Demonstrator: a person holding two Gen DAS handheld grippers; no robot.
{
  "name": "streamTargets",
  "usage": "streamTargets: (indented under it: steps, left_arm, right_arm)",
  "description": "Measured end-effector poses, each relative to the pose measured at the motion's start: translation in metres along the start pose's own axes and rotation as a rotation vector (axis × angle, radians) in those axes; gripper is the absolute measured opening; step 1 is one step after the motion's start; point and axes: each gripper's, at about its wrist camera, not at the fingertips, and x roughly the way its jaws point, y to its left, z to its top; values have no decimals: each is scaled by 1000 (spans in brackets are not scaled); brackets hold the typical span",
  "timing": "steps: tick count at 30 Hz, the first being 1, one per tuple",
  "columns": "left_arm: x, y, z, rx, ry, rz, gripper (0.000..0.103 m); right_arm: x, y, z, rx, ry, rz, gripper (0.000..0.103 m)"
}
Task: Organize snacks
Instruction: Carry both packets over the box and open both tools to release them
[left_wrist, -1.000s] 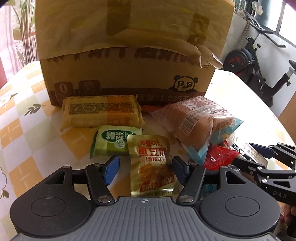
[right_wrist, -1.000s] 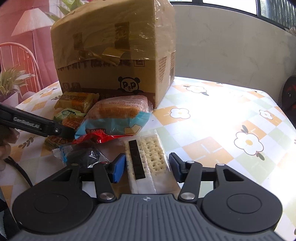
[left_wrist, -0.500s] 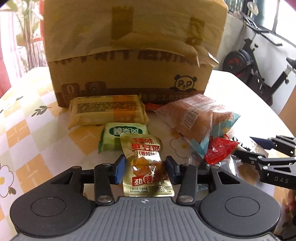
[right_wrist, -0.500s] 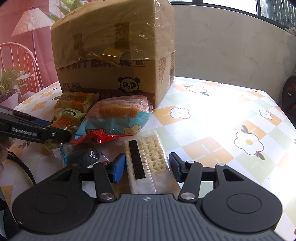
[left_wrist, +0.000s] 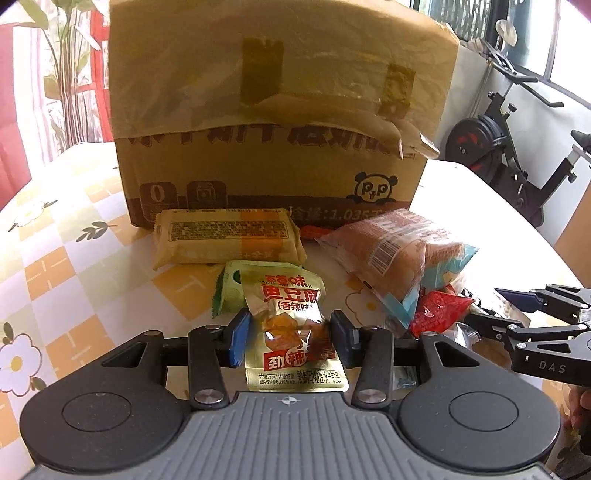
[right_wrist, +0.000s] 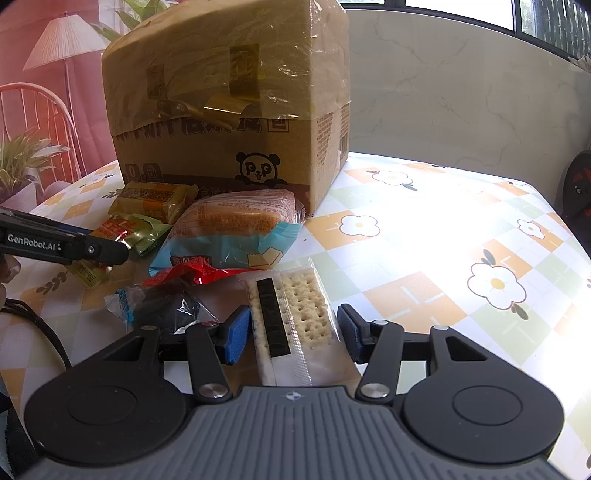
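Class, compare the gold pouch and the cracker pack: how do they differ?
The gold pouch is shiny, printed and opaque; the cracker pack is clear, showing pale crackers. The pouch is pinched in the left gripper; the pack lies between the right gripper's pads, untouched. Both are sealed snacks.

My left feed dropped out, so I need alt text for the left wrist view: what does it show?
The left tongs are clamped on a gold foil snack pouch with red lettering, in front of a small green packet. Behind lie a long yellow wrapped bar and a bagged bread loaf before a taped brown cardboard box; the right tongs enter from the right edge.
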Motion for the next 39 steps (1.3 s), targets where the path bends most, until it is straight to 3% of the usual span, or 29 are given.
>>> streamTargets:
  steps: [6,13,20,24,28,33,39]
  left_arm:
    - [-22,19,11,-11,-73,36,48]
    - [-44,24,28,-2,-177,37,48]
    - [-49,27,26,-13,-185,25,48]
    - [-56,30,31,-3,-214,21,48]
    - [-69,32,52,20,-296,3,48]
    - [-93,40,105,77,-430,-11,48]
    - [-90,44,178,104,-499,-23,49]
  right_arm:
    - [-23,-21,5,154,-46,-30,50]
    - [-38,-19,27,119,-90,-45,49]
    - [-35,-11,28,117,-82,-53,49]
    - [-47,-14,38,169,-129,-45,49]
    - [-69,-13,73,147,-226,-13,49]
    - [-88,-5,144,56,-368,39,49]
    - [-47,14,231,-38,-403,78,49]
